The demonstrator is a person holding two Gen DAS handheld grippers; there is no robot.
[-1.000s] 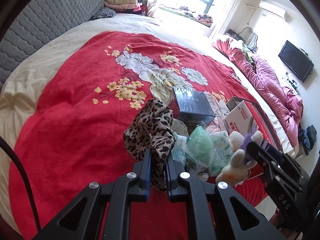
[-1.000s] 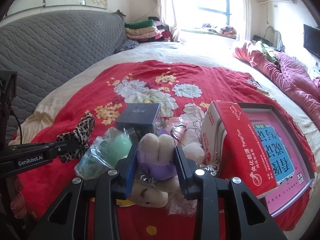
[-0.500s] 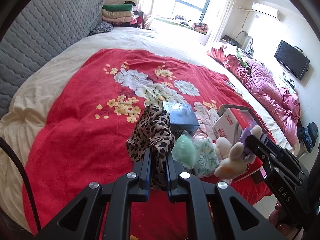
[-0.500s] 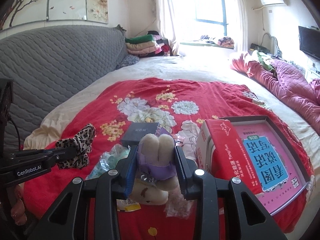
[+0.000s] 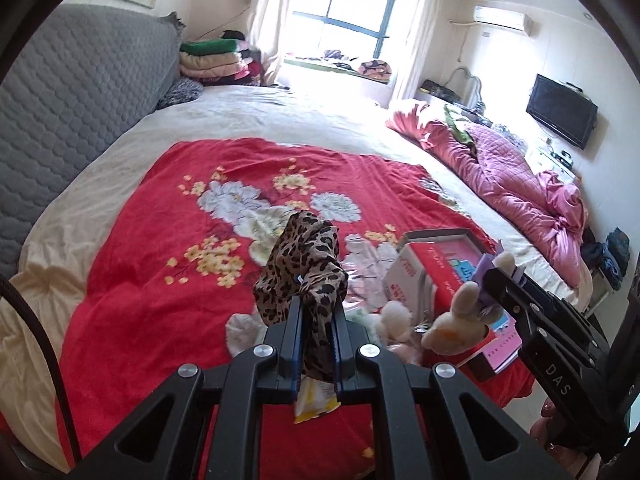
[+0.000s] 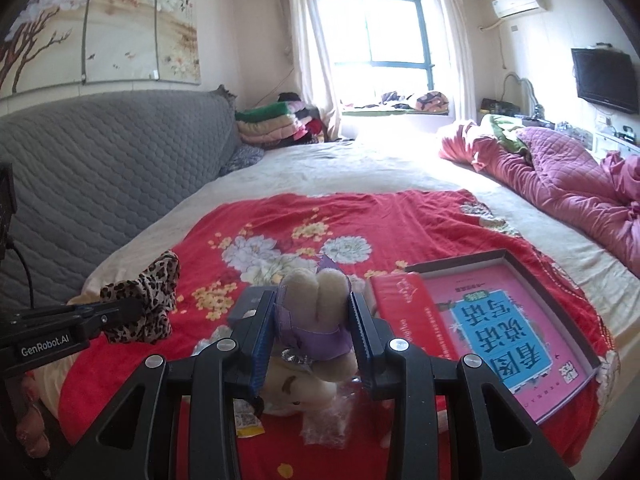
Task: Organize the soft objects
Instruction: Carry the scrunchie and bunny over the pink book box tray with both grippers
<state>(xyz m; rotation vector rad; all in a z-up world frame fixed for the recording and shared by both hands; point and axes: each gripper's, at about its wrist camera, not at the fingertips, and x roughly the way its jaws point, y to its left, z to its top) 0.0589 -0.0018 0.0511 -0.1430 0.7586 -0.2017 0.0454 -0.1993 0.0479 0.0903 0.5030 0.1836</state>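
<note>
My left gripper (image 5: 316,312) is shut on a leopard-print cloth (image 5: 304,264) and holds it up above the red flowered blanket (image 5: 152,264). The cloth also shows at the left of the right wrist view (image 6: 148,300). My right gripper (image 6: 314,312) is shut on a cream plush rabbit with a purple bow (image 6: 316,312), lifted off the bed. The rabbit shows in the left wrist view (image 5: 460,320) at the right, beside a second pale plush (image 5: 394,316) lying on the blanket.
A red and pink flat box (image 6: 500,320) lies at the right on the blanket. A dark box (image 6: 250,304) and plastic packets (image 6: 248,424) lie under the grippers. A pink quilt (image 6: 560,184) lies far right, a grey headboard (image 6: 100,152) left, folded blankets (image 6: 272,124) at the back.
Both grippers have risen and tilted up, lifting the leopard cloth and the plush rabbit higher above the pile. More of the room shows.
</note>
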